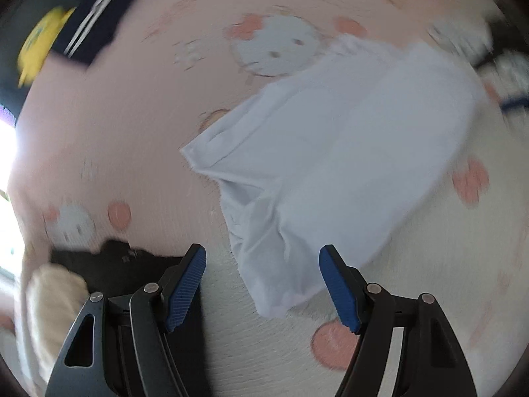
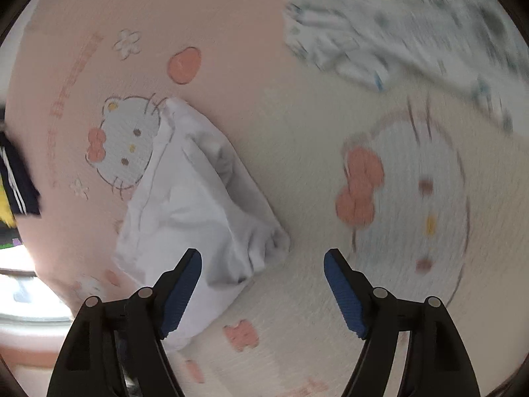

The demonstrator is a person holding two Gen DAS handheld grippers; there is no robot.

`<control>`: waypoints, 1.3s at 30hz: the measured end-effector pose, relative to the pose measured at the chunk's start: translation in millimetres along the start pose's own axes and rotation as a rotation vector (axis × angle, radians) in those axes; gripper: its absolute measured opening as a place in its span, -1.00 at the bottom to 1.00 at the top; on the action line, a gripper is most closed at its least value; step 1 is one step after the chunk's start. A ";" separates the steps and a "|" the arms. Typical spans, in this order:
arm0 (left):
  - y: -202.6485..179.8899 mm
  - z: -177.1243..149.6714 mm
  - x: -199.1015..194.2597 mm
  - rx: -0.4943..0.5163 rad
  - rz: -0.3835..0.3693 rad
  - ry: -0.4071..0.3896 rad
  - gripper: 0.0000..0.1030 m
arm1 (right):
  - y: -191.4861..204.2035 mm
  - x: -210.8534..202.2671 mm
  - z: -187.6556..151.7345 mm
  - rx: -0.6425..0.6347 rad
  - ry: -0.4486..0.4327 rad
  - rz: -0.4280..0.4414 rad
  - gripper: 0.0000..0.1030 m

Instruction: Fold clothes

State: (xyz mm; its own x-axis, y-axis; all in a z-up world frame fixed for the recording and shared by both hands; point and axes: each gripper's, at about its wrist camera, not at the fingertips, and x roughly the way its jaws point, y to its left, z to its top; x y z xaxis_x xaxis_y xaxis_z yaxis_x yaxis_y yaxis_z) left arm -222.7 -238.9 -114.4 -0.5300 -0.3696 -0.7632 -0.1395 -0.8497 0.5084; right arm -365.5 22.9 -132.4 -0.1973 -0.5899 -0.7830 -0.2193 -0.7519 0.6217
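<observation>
A white garment (image 1: 330, 152) lay on a bed covered by a pink and cream cartoon-cat blanket (image 1: 132, 132). It looked doubled over into a rough oblong, yet its near end was bunched and wrinkled, and one side gaped open in the right wrist view, so the fold was at best partly made and untidy. Squaring the edges, flattening that crumpled end and perhaps another fold over seemed to remain.

The left hand-held gripper (image 1: 263, 284) hung over the near end of the garment with its jaws wide and nothing between them. The right hand-held gripper (image 2: 263, 291) was likewise spread wide and empty, with the garment's near corner just beside its left finger.

Other clothes lay well apart from the white one: a dark garment with white stripes (image 1: 99, 16) at the far left, a pale patterned cloth (image 2: 396, 33) at the far right, and a black item (image 1: 109, 264) near the left hand-held gripper. Whether those were folded could not be told through the blur. Bare blanket lay around the white garment on most sides, giving room to spread and turn it.
</observation>
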 end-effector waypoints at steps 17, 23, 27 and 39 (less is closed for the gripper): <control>-94.1 -22.9 18.6 0.483 0.174 -0.090 0.35 | -1.3 47.7 -31.8 0.130 -0.016 0.279 0.86; -119.5 -11.6 22.7 0.623 0.311 -0.208 0.35 | 20.2 71.8 -24.7 0.057 -0.036 0.328 0.92; -115.2 0.3 31.7 0.619 0.322 -0.213 0.42 | 30.5 81.3 -17.1 0.026 -0.056 0.317 0.93; -118.1 -4.4 41.0 0.614 0.257 -0.226 -0.38 | 46.2 82.6 -30.8 -0.170 -0.107 -0.015 -0.34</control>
State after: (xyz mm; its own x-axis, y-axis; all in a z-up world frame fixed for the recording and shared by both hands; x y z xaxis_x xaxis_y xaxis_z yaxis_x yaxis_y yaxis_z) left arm -224.3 -155.3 -207.5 -0.7612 -0.3863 -0.5209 -0.3983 -0.3554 0.8456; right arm -362.5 -69.7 -168.9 -0.2976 -0.5505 -0.7800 -0.0604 -0.8045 0.5908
